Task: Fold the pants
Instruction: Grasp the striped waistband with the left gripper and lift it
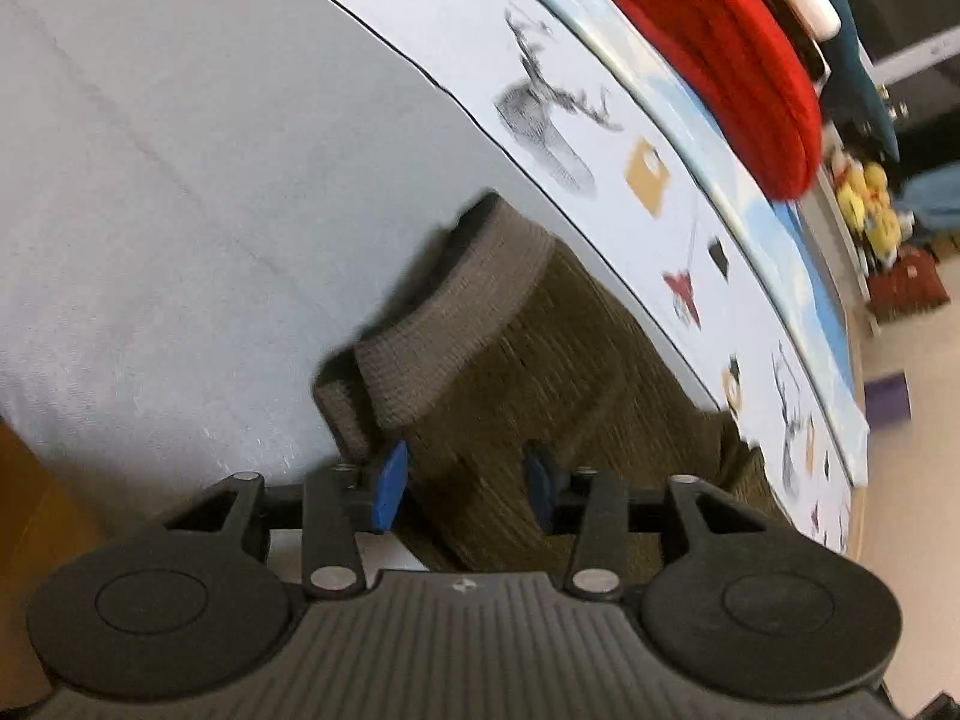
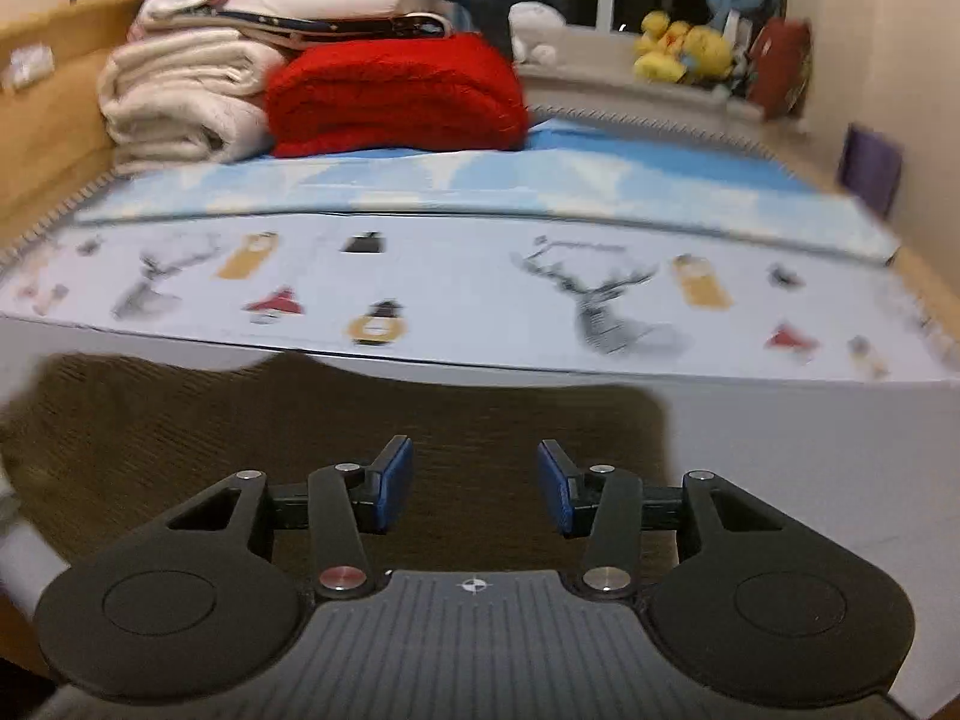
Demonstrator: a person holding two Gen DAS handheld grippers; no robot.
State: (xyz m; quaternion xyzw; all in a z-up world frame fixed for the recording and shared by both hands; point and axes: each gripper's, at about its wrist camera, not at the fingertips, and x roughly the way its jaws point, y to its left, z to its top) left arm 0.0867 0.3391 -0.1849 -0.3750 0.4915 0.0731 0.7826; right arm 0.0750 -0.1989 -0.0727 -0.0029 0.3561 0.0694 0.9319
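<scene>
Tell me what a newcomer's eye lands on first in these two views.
The bright red folded blanket at the back of the bed, beside a stack of cream bedding, grabs attention first. Next come the olive-brown pants spread on the pale sheet in front, with the right tongs open just above them. In the left wrist view, the left tongs stand open over the pants near their ribbed waistband.

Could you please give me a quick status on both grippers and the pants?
Left gripper open, right gripper open, nothing held. Olive-brown ribbed pants flat on the white bed sheet. Path clear.
</scene>
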